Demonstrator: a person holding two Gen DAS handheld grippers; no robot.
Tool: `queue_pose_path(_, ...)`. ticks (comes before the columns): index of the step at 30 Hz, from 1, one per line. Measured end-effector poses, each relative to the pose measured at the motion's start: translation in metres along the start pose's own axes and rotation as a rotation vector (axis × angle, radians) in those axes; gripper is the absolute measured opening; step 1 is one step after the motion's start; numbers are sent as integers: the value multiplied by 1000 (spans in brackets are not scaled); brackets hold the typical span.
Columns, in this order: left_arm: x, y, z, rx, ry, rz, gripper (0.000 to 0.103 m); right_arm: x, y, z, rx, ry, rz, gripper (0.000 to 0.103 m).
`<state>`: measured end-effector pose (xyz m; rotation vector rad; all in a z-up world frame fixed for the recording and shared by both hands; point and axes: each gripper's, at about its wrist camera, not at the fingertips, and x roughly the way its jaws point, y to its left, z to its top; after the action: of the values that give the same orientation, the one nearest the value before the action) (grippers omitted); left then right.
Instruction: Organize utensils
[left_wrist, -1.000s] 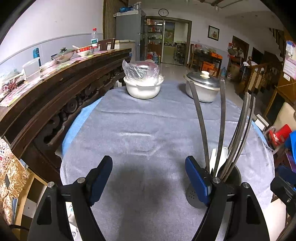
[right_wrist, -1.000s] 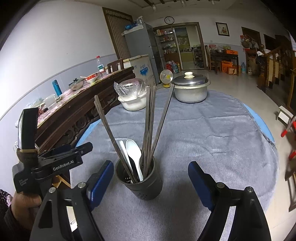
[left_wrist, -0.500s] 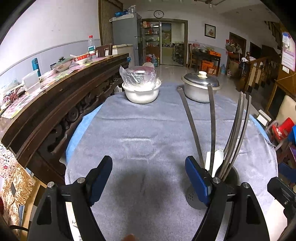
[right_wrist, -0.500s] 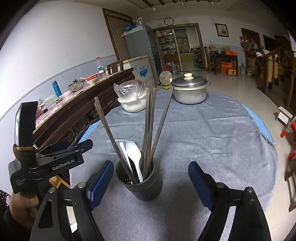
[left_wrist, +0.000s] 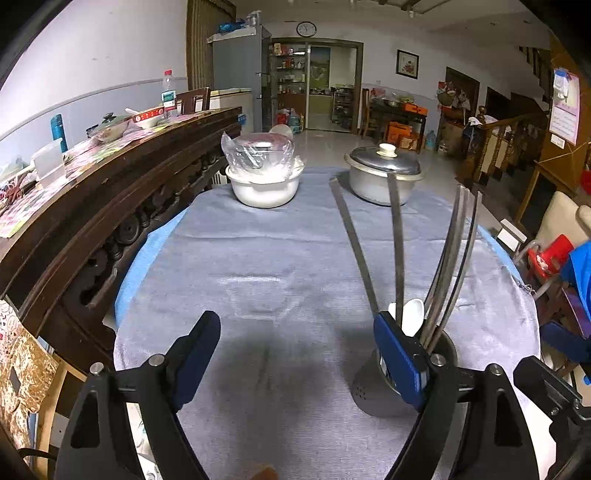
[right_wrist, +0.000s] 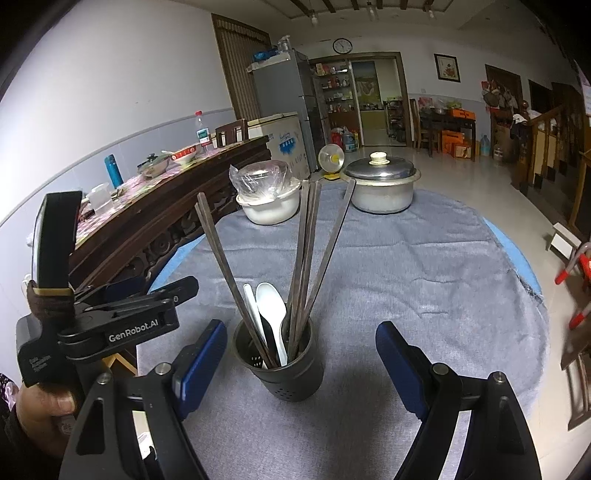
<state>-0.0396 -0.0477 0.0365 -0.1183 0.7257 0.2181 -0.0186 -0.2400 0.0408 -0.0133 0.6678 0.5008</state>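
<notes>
Blue-padded fingers (right_wrist: 400, 363) of the right gripper (right_wrist: 297, 360) stood wide apart around the dark utensil holder (right_wrist: 282, 363), touching nothing. The left gripper (left_wrist: 301, 352), also spread and empty, hung just beside the holder's left, slightly farther back than a second ago, when its view sat lower. Chopsticks (right_wrist: 308, 251) and white spoons (right_wrist: 271, 314) already stood upright in the holder on the grey-clothed desk (right_wrist: 406, 280); likely the sorting was finished. Farther off sat a wrapped white bowl (right_wrist: 267, 205) and a lidded pot (right_wrist: 380, 184).

Dark perforated holder (right_wrist: 284, 369) stands upright (chopsticks (right_wrist: 306, 258) splayed, white spoons (right_wrist: 271, 314) inside).
</notes>
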Motion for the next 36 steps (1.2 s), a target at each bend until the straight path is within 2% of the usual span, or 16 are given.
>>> queue_pose_path(25,3,-4,1,22,12,-16,86,4,-1,0,-4,0,-24,86)
queue_pose_path(36,-3,-9,2,36,1,-30,90,1,-2,0,-4,-11,-29,86)
